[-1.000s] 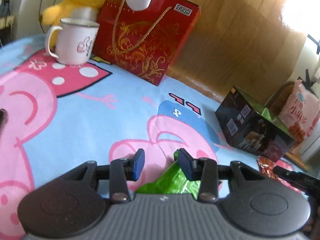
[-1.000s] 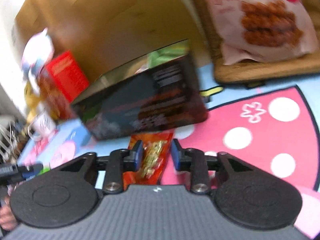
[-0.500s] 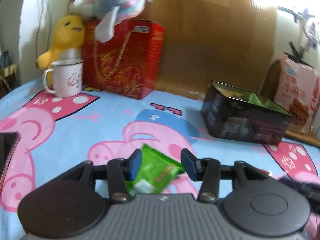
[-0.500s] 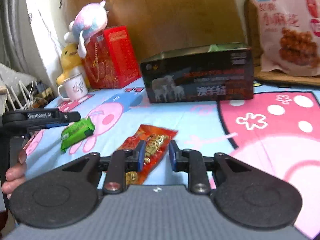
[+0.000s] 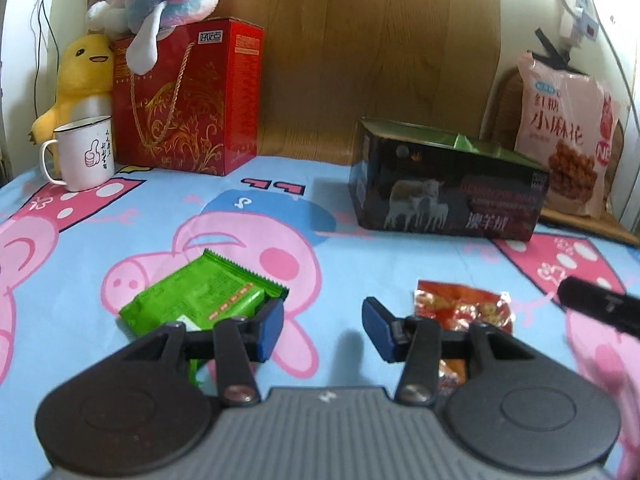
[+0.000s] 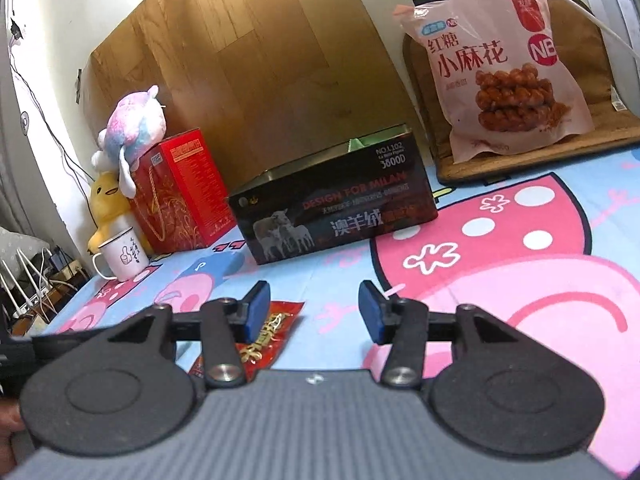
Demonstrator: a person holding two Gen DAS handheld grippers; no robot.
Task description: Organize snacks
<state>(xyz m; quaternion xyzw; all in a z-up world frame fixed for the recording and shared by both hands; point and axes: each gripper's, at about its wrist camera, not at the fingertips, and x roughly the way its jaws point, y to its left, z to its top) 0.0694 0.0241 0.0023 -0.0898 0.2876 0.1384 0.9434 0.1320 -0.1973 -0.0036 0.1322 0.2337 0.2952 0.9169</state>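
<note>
The cartoon-print sheet [image 5: 120, 216] carries everything. At twelve to one o'clock in the left wrist view stands the open dark box [image 5: 448, 196], probably the snacks' destination. The green packet [image 5: 200, 300] lies flat at ten o'clock of the left hand-held gripper [image 5: 322, 330], the red packet [image 5: 464, 308] at two o'clock. Both look light, soft and crinkly with slick film; a crimped end seam should give the surest hold. The left hand-held gripper hangs tilted downward, jaws apart, nothing between them. The right hand-held gripper [image 6: 314, 312] points nearly level toward the box, jaws opening and empty, the red packet just beside its left finger.
</note>
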